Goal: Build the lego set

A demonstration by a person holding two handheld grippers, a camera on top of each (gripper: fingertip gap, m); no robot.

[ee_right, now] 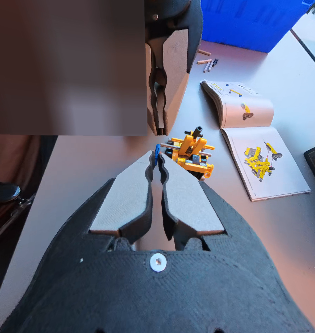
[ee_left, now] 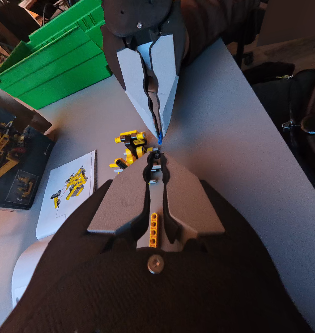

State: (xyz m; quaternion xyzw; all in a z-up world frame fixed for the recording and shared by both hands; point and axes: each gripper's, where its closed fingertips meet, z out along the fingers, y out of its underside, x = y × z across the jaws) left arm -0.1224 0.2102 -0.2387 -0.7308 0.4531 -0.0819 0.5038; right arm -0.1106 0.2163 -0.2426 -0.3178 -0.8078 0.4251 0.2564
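Note:
The partly built yellow and black lego model (ee_left: 133, 151) (ee_right: 191, 155) stands on the grey table. My left gripper (ee_left: 156, 154) is shut on a small black round piece (ee_left: 156, 155) at the model's right edge; I cannot tell if that piece belongs to the model. It enters the right wrist view from above (ee_right: 160, 133). My right gripper (ee_right: 156, 157) is shut on a small blue pin (ee_right: 157, 155) and holds it next to the model's grey axle ends. In the left wrist view the right gripper (ee_left: 159, 136) points down, with the blue pin (ee_left: 159, 140) just above my left fingertips.
A loose yellow beam (ee_left: 154, 230) lies under my left gripper. The open instruction booklet (ee_left: 72, 189) (ee_right: 261, 162) and the set's box (ee_left: 12, 162) lie beside the model. A green bin (ee_left: 54, 63), a blue bin (ee_right: 243, 23) and several loose pieces (ee_right: 207, 63) are farther off. The table edge (ee_left: 261, 93) runs close by. Left and right tips are no more than a few centimetres apart.

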